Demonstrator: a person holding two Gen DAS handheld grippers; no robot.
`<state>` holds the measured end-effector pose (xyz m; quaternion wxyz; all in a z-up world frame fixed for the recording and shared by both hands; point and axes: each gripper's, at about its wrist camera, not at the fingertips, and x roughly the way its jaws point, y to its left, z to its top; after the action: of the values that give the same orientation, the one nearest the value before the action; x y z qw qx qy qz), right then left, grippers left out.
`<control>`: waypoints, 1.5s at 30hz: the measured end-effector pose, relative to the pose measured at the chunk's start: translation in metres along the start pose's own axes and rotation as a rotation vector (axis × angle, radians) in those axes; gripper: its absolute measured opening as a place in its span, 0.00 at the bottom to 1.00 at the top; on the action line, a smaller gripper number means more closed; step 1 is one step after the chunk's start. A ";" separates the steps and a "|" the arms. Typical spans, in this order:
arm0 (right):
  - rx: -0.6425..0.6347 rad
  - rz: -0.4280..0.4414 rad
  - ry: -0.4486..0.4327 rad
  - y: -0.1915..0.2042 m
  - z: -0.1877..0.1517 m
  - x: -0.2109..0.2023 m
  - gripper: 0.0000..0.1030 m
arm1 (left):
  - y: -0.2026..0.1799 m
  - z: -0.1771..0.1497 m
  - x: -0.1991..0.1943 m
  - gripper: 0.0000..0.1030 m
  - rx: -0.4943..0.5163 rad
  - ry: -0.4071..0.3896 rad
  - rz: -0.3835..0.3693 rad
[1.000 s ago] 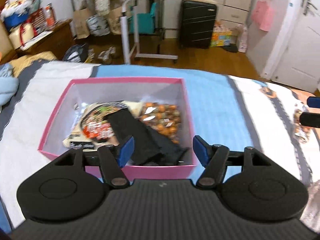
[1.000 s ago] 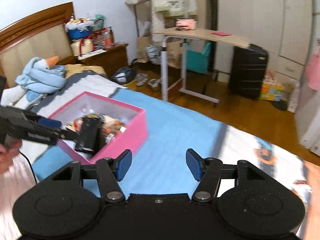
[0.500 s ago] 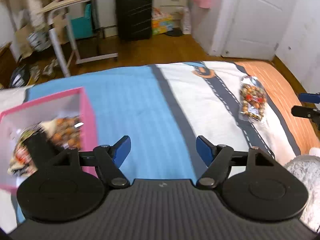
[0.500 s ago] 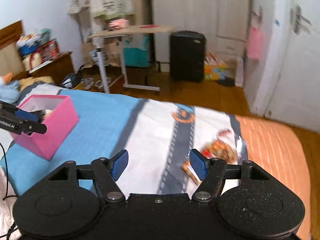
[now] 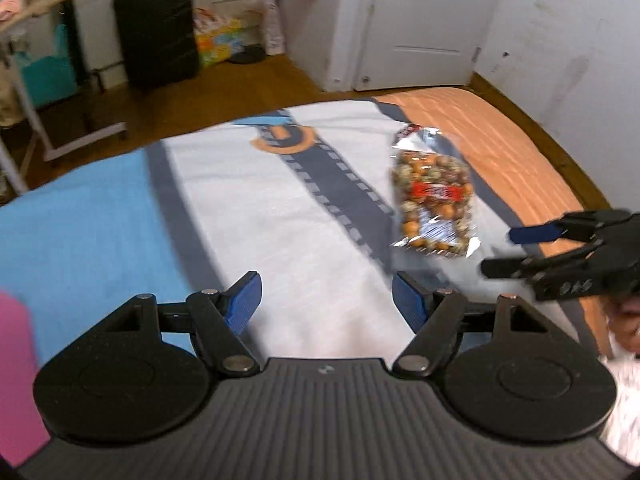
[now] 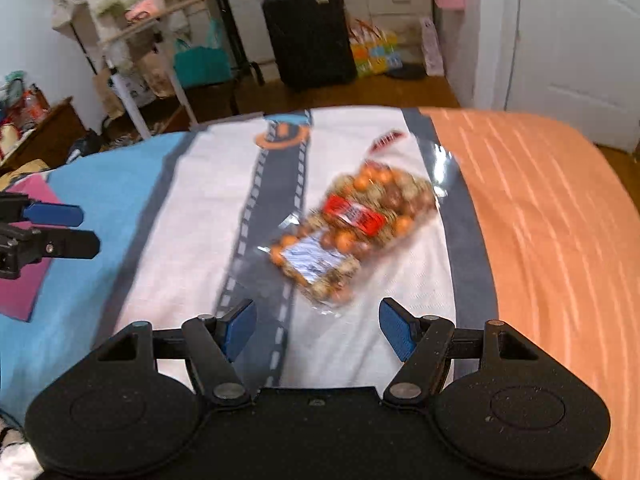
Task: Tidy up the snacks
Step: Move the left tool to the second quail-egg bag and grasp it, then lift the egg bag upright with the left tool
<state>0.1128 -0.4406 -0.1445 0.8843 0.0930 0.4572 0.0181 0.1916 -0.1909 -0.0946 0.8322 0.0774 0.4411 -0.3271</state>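
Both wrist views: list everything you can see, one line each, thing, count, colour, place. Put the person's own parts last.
snack bag: one, clear with orange and brown pieces and a red label, lying on the bed ahead of both grippers
bed cover: one, blue, white, grey and orange bands
pink box: one, pink, on the blue band, at the frame edge
suitcase: one, black, upright on the wood floor
rolling table: one, white frame with wood top, by the bed
door: one, white, shut
left gripper: black with blue pads, open, empty
right gripper: black with blue pads, open, empty
hand: one, partly seen behind the right gripper
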 end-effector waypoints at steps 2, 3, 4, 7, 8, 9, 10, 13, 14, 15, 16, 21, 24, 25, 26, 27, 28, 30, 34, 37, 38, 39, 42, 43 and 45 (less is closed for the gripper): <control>0.015 0.006 0.002 -0.006 -0.001 0.009 0.70 | -0.005 0.007 0.021 0.69 -0.011 0.003 -0.038; 0.020 0.006 -0.002 -0.007 -0.001 0.013 0.70 | -0.007 0.011 0.032 0.68 -0.025 0.005 -0.056; 0.017 0.006 -0.010 -0.008 -0.001 0.016 0.71 | -0.009 0.015 0.043 0.68 -0.039 0.007 -0.075; -0.025 0.013 -0.025 -0.004 0.000 0.027 0.71 | -0.013 0.028 0.075 0.65 -0.072 0.007 -0.139; -0.048 0.012 -0.025 -0.001 0.001 0.030 0.73 | -0.015 0.032 0.085 0.64 -0.071 0.007 -0.152; -0.074 0.009 -0.025 0.002 0.001 0.034 0.82 | -0.018 0.037 0.096 0.61 -0.064 0.009 -0.161; -0.101 0.004 -0.024 0.005 0.002 0.037 0.86 | -0.020 0.041 0.105 0.60 -0.058 0.007 -0.159; -0.157 -0.019 -0.021 0.010 0.003 0.047 0.91 | -0.026 0.051 0.133 0.54 -0.034 0.038 -0.166; -0.162 -0.018 -0.027 0.009 0.003 0.050 0.92 | -0.028 0.052 0.141 0.50 -0.038 0.054 -0.170; -0.163 -0.013 -0.037 0.009 0.003 0.053 0.94 | -0.028 0.052 0.147 0.49 -0.051 0.065 -0.177; -0.160 -0.010 -0.049 0.008 0.003 0.055 0.95 | -0.027 0.052 0.149 0.49 -0.068 0.060 -0.191; -0.160 -0.008 -0.090 0.011 0.003 0.063 0.99 | -0.008 0.047 0.166 0.49 -0.224 0.181 -0.430; -0.148 -0.027 -0.088 0.014 0.006 0.064 0.96 | -0.014 0.044 0.163 0.50 -0.196 0.177 -0.413; -0.138 -0.028 -0.087 0.013 0.008 0.063 0.92 | -0.018 0.043 0.161 0.49 -0.176 0.174 -0.398; -0.123 -0.034 -0.092 0.011 0.010 0.060 0.89 | -0.023 0.042 0.159 0.49 -0.162 0.173 -0.384; -0.116 -0.033 -0.086 0.009 0.012 0.059 0.81 | -0.028 0.041 0.158 0.49 -0.146 0.180 -0.383; -0.117 -0.025 -0.082 0.009 0.013 0.057 0.79 | -0.032 0.040 0.156 0.49 -0.132 0.179 -0.379; -0.114 -0.021 -0.064 0.008 0.016 0.056 0.77 | -0.036 0.038 0.152 0.49 -0.132 0.179 -0.361; -0.085 -0.012 -0.045 0.010 0.019 0.053 0.74 | -0.037 0.039 0.148 0.50 -0.177 0.192 -0.355; -0.047 -0.003 -0.036 0.010 0.022 0.047 0.64 | -0.039 0.039 0.142 0.50 -0.185 0.216 -0.344; -0.038 0.014 -0.025 0.009 0.023 0.045 0.64 | -0.039 0.039 0.139 0.50 -0.195 0.223 -0.343; -0.042 0.023 -0.018 0.011 0.022 0.043 0.63 | -0.038 0.039 0.136 0.50 -0.208 0.229 -0.338; -0.047 0.036 -0.010 0.020 0.022 0.036 0.63 | -0.037 0.038 0.125 0.50 -0.220 0.234 -0.324; -0.046 0.041 -0.009 0.023 0.022 0.033 0.63 | -0.036 0.038 0.121 0.50 -0.226 0.234 -0.320; -0.049 0.052 -0.007 0.028 0.023 0.025 0.63 | -0.037 0.039 0.111 0.50 -0.232 0.234 -0.308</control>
<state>0.1479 -0.4133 -0.1467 0.8870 0.0833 0.4511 0.0522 0.2395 -0.2879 -0.1523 0.7191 -0.0498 0.5757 -0.3860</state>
